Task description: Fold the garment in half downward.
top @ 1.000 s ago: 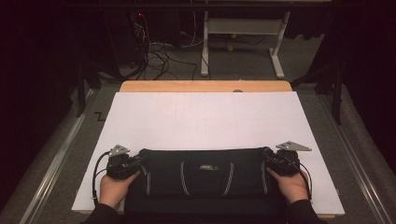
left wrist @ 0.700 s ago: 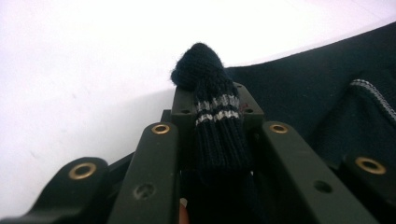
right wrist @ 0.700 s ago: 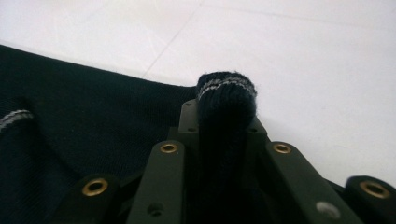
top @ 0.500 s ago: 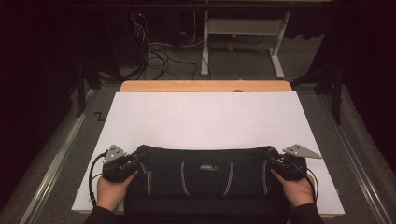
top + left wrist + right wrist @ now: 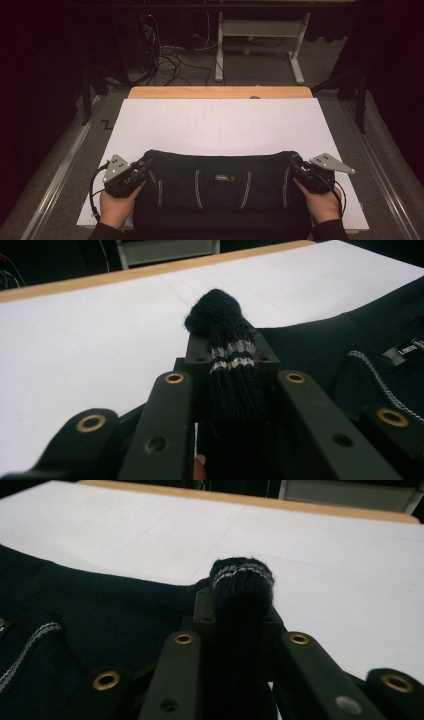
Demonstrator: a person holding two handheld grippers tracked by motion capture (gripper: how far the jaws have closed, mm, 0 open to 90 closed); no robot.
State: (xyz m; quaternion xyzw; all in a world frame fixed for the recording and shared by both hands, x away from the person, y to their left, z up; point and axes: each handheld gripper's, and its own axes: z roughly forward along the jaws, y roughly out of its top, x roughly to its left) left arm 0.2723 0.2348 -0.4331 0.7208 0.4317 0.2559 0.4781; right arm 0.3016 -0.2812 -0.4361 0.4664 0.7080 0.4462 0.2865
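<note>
Since a second ago, both far corners of the dark knit garment have been drawn farther up the white sheet, and more of its striped front is shown. It is spread flat across the near edge of that sheet. Its left corner is pinched between the closed jaws of the left gripper, a bunched knit tip being seen there; its right corner is likewise clamped in the right gripper. Beyond the sheet's far edge a wooden table edge is seen.

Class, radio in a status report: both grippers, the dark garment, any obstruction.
Left gripper shut on garment's bunched corner. Right gripper shut on the other corner. White table ahead, nothing in the way.
</note>
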